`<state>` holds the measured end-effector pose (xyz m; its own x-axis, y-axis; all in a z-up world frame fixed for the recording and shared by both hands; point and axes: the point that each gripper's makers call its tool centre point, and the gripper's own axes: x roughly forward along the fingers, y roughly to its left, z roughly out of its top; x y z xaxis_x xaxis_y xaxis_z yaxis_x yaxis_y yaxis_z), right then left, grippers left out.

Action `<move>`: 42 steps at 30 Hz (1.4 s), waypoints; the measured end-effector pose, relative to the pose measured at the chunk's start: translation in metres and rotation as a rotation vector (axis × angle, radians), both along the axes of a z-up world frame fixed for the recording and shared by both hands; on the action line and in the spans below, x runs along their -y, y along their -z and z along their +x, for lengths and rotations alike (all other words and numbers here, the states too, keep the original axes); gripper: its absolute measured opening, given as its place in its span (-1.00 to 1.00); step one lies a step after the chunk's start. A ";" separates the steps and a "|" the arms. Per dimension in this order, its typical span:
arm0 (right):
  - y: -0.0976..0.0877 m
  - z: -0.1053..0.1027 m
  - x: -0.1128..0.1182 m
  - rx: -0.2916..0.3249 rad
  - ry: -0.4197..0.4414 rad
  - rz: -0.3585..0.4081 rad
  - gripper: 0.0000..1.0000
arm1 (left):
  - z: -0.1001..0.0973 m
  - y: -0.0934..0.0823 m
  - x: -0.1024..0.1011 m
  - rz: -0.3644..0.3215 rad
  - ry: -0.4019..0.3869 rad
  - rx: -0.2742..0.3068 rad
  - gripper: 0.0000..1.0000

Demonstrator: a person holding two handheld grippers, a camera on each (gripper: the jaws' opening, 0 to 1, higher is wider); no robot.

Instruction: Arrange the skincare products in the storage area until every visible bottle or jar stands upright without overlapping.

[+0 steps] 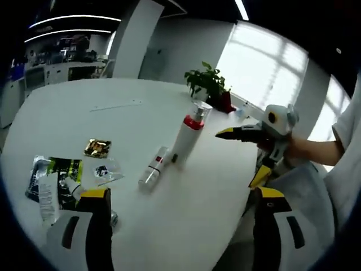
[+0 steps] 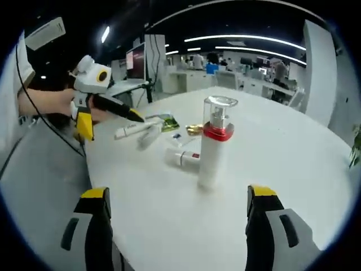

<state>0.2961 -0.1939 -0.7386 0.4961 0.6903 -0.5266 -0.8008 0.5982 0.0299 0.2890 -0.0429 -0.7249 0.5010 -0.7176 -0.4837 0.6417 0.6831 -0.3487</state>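
Observation:
A white pump bottle with a red band and a clear cap stands upright on the round white table. Beside its base a smaller white bottle with a red band lies on its side. My left gripper is open and empty, near the table's edge, short of both bottles. My right gripper comes in from the right, jaws spread, with nothing between them. In the right gripper view the upright bottle stands just ahead of my open right gripper, the lying bottle behind it, and the left gripper beyond.
Flat sachets lie left of the bottles: a gold one, a green-black packet, a small clear one and a white tube. A potted plant stands at the far table edge. A person's sleeve is at the right.

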 end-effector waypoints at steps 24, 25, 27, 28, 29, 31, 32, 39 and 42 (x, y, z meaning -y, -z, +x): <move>-0.028 -0.030 -0.001 -0.002 0.050 0.056 0.99 | -0.060 -0.011 -0.069 0.029 -0.226 0.008 0.98; -0.029 -0.030 -0.001 -0.002 0.051 0.059 0.99 | -0.061 -0.011 -0.073 0.031 -0.235 0.011 0.98; -0.032 -0.033 -0.003 -0.005 0.052 0.064 0.99 | -0.065 -0.013 -0.074 0.033 -0.249 0.011 0.98; -0.031 -0.033 -0.003 -0.006 0.051 0.065 0.99 | -0.066 -0.013 -0.076 0.035 -0.256 0.012 0.98; -0.031 -0.034 -0.004 -0.006 0.049 0.067 0.99 | -0.067 -0.012 -0.079 0.042 -0.266 0.016 0.98; -0.035 -0.038 -0.006 0.001 0.043 0.079 0.99 | -0.070 -0.011 -0.081 0.049 -0.276 0.015 0.98; -0.037 -0.041 -0.007 0.001 0.040 0.089 0.99 | -0.071 -0.010 -0.082 0.050 -0.278 0.013 0.98; -0.033 -0.043 -0.004 0.004 0.049 0.057 0.99 | -0.071 -0.006 -0.081 0.074 -0.273 0.007 0.98; -0.032 -0.042 -0.003 0.003 0.055 0.052 0.99 | -0.071 -0.004 -0.080 0.089 -0.261 0.007 0.98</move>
